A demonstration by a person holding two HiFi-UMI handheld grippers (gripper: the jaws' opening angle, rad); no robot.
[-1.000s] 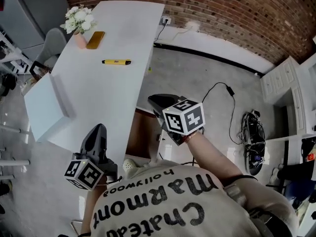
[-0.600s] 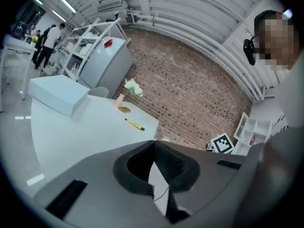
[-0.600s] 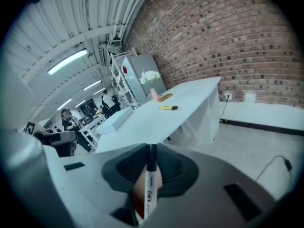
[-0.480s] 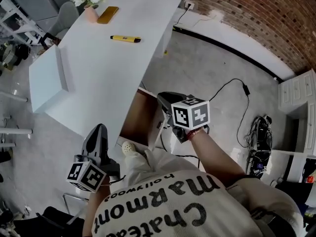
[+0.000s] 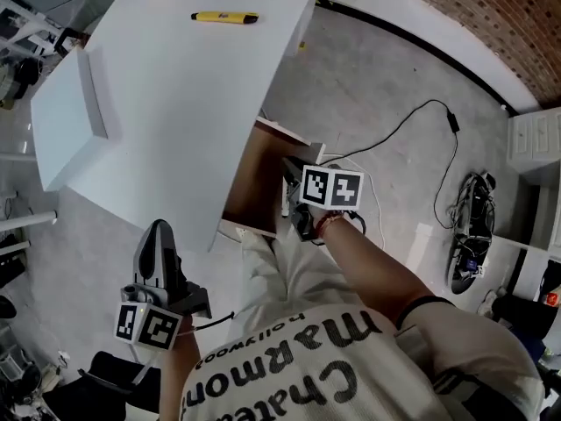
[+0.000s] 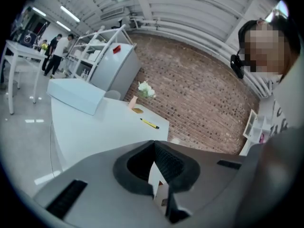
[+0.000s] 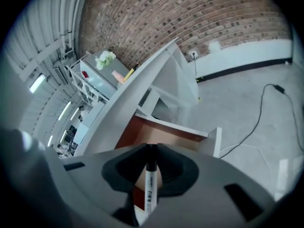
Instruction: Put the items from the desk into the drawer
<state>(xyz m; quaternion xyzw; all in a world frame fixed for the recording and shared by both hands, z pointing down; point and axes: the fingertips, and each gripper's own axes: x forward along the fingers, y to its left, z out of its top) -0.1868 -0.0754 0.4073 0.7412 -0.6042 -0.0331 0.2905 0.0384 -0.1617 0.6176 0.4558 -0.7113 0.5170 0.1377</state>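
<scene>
Brick-walled room, grey floor, white desk (image 5: 184, 121) with an open drawer (image 5: 254, 182) under its near edge.

Item 1: right gripper (image 7: 152, 148). Its jaws are clenched on a white marker (image 7: 150, 189) with a black cap. It has come down from desk height to just over the drawer's brown interior; the marker is not yet inside.

Item 2: left gripper (image 6: 153, 145). Its jaws are together and empty, and it has sunk beside the desk.

Outward: yellow pen (image 5: 225, 17) and white box (image 5: 66, 112) on the desktop, well apart.

Judgement: the deposit looks close. Release over the drawer comes next, and the pen remains to fetch.
</scene>
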